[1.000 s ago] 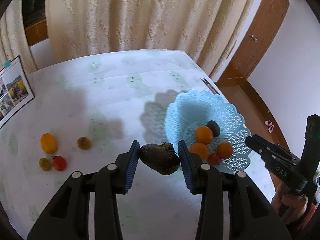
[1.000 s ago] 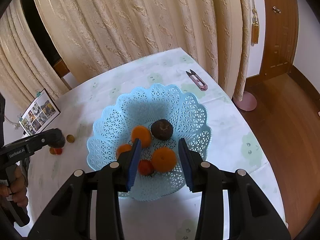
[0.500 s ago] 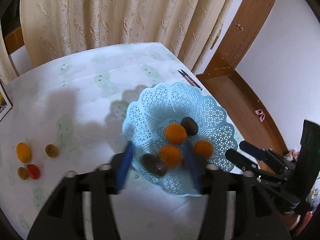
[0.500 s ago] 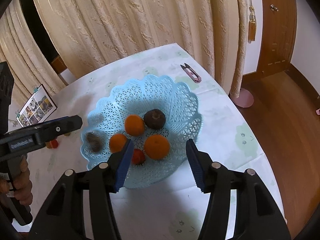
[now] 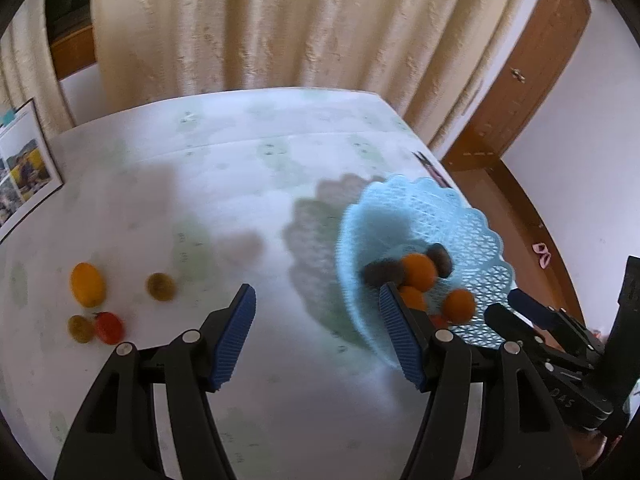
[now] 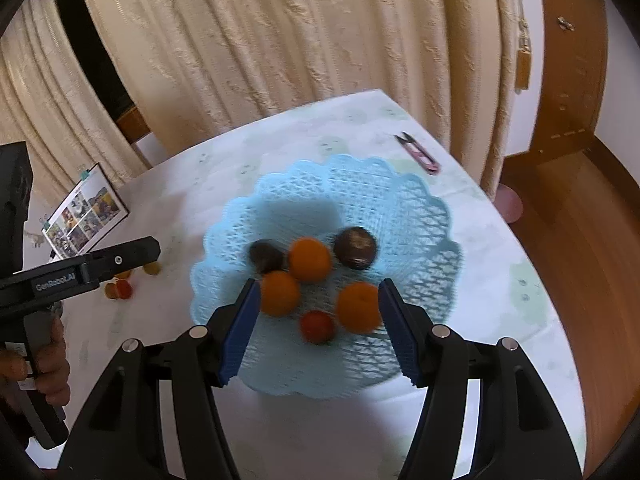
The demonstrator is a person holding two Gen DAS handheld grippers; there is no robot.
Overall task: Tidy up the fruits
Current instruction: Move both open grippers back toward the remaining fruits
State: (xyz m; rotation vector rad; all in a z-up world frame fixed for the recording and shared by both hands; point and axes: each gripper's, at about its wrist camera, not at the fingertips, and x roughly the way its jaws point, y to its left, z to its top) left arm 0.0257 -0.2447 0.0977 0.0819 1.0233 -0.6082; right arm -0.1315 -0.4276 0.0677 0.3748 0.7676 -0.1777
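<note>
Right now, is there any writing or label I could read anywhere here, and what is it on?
"GenRobot.AI": white print on the left gripper, in the right wrist view.
"DAS": faint letters on the right gripper, upside down in the left wrist view; partly readable.
Photo sheet: any print too small to read.

Soft daylight glows through the curtain (image 5: 280, 24) beyond both claws, casting the blue basket's (image 5: 480, 232) lacy shadow on the table (image 5: 200, 208) ahead of the left gripper (image 5: 316, 336), while motion blur smears fruit and fisheye edges bend darkly.
</note>
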